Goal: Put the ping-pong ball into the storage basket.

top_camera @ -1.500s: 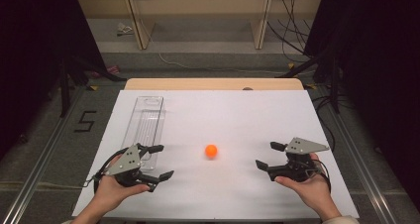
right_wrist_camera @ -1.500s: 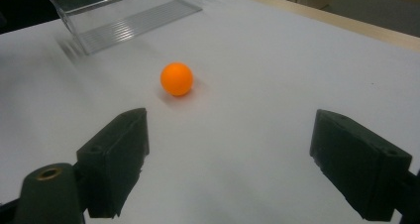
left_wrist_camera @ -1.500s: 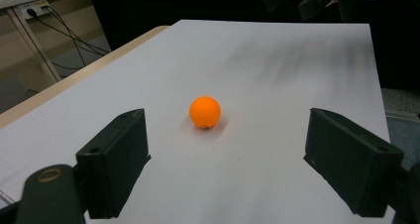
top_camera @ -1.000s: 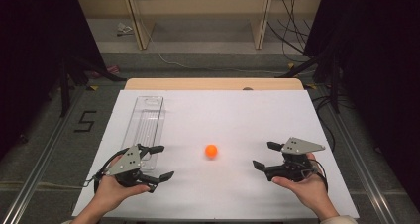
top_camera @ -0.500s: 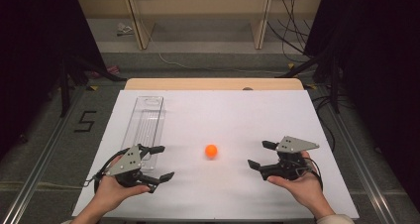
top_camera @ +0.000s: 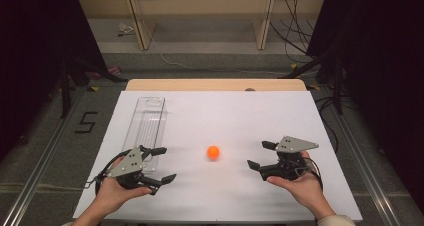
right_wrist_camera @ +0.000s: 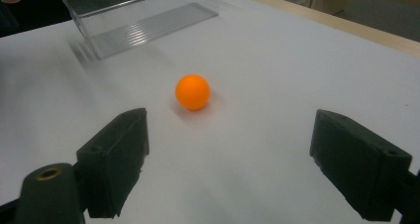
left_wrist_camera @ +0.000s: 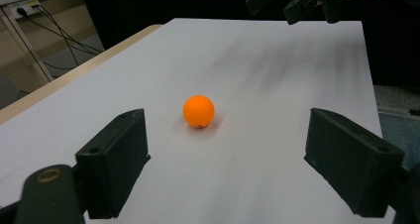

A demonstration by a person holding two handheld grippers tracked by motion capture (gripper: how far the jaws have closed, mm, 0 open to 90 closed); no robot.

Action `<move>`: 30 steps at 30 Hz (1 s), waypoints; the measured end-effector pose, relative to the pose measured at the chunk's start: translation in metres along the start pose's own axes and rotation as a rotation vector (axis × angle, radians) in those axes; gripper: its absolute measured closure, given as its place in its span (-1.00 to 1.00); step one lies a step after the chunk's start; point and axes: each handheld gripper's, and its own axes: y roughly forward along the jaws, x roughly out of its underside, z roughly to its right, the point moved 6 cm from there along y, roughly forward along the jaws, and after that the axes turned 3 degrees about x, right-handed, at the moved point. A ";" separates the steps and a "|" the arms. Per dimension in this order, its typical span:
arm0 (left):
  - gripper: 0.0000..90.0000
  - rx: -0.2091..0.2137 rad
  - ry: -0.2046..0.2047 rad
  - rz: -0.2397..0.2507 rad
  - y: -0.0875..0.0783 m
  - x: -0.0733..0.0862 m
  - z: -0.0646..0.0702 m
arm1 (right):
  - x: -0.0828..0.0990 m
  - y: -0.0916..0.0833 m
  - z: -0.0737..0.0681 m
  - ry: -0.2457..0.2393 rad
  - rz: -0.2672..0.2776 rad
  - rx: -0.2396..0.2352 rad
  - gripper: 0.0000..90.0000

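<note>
A small orange ball (top_camera: 213, 152) rests on the white table top (top_camera: 225, 116), between my two grippers. My left gripper (top_camera: 163, 164) is open at the ball's left, jaws wide and pointed toward it; its own view has the ball (left_wrist_camera: 198, 111) lying a short way ahead of the jaws. My right gripper (top_camera: 261, 155) is open at the ball's right, nothing between its jaws. From that side the ball (right_wrist_camera: 192, 91) also lies ahead of the jaws and apart from them. The right gripper (left_wrist_camera: 292, 1) appears far off in the left gripper view.
A clear plastic tray (top_camera: 146, 126) lies lengthwise on the table's left side, just beyond my left gripper; it stands behind the ball in the right gripper view (right_wrist_camera: 143, 16). A wooden edge (top_camera: 215, 84) runs along the table's far side. Dark floor and cables surround the table.
My right gripper has slid left across the table toward the ball. The left gripper and the ball have stayed where they were.
</note>
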 end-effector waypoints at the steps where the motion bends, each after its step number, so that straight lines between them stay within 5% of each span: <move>1: -0.64 0.000 0.000 0.000 0.000 0.000 0.000 | 0.000 0.000 0.000 0.001 0.001 0.001 -0.64; 30: -0.64 0.004 -0.002 0.000 0.001 0.000 0.000 | -0.006 0.019 -0.005 -0.005 -0.011 -0.027 -0.64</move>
